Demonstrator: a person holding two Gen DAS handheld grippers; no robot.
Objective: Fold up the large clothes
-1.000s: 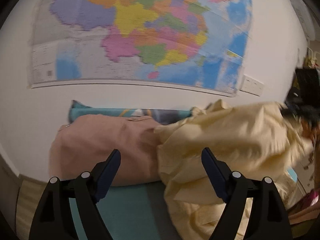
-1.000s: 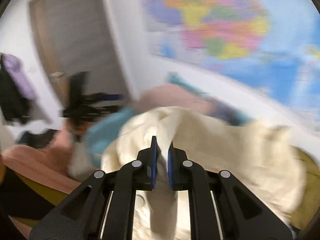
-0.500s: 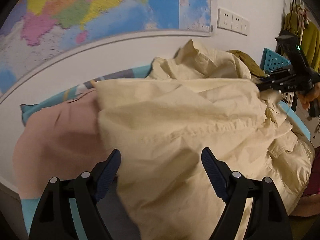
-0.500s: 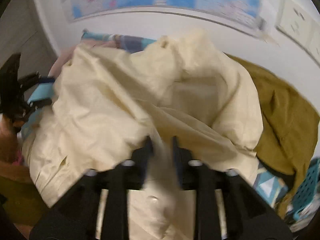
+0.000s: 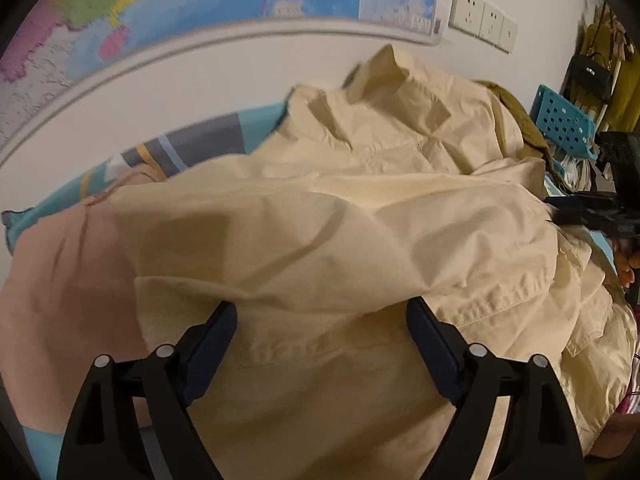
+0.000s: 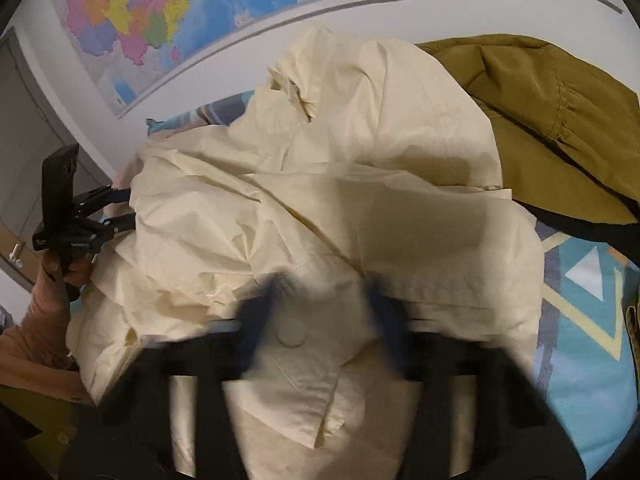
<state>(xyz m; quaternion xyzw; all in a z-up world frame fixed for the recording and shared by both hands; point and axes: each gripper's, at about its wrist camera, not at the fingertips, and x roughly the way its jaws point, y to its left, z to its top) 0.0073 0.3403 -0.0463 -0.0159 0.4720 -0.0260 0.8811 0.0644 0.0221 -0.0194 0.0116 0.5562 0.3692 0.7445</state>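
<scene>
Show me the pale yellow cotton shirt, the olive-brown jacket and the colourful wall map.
Pale yellow cotton shirt (image 5: 340, 216): left wrist view, back panel.
Olive-brown jacket (image 6: 560, 128): right wrist view, upper body.
Colourful wall map (image 6: 160, 12): right wrist view, coloured regions.

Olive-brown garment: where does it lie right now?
In the right wrist view the olive-brown fabric garment lies at upper right, against the white wall, its edge tucked under the rumpled cream cotton shirt on the teal patterned bedspread.

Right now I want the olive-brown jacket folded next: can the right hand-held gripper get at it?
Probably yes: the olive-brown jacket lies uncovered beside the cream jacket. The closing right hand-held gripper has cream cloth between its jaws.
</scene>
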